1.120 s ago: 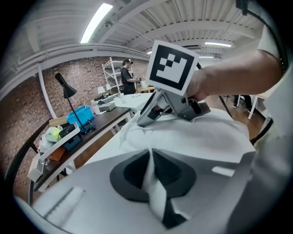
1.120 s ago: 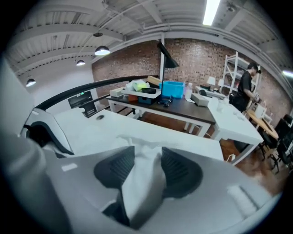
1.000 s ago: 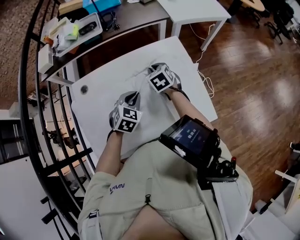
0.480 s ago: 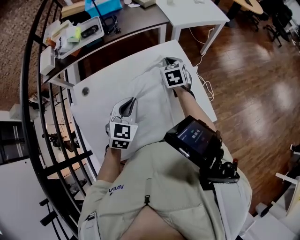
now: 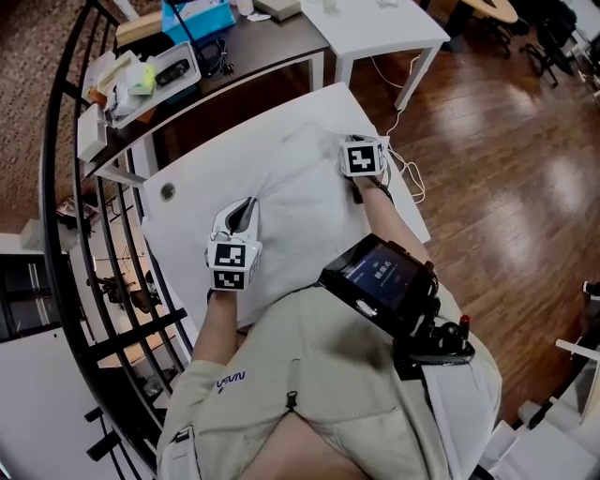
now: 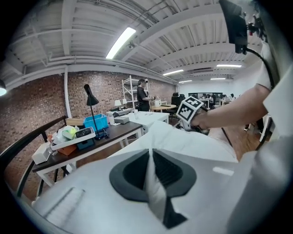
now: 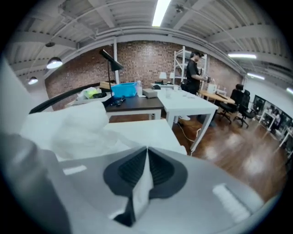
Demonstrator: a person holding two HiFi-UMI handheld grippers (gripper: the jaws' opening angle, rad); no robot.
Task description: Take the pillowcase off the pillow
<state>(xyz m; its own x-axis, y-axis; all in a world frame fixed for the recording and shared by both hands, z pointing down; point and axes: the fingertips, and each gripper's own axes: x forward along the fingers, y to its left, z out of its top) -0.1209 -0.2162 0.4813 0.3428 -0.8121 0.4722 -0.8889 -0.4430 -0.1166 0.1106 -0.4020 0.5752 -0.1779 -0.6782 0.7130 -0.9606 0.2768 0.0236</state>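
Observation:
A white pillow in a white pillowcase (image 5: 295,202) lies on the white table (image 5: 197,169) in front of me. My left gripper (image 5: 239,214) is shut on a fold of the pillowcase (image 6: 153,187) at the pillow's near left side. My right gripper (image 5: 361,141) is shut on pillowcase cloth (image 7: 143,185) at the pillow's right edge, near the table's right side. The cloth stretches between the two grippers. In the left gripper view the right gripper's marker cube (image 6: 188,109) shows beyond the raised fabric (image 6: 183,141).
A dark desk (image 5: 234,52) behind the table carries a tray (image 5: 141,80) of small items, a blue box (image 5: 197,14) and a lamp. A second white table (image 5: 384,23) stands to the far right. A black railing (image 5: 70,187) curves along the left. A cable (image 5: 408,173) hangs off the table's right edge.
The two grippers have drawn apart: the right one moved up and right toward the table's edge, the left one moved toward me and left, spreading the pillowcase between them.

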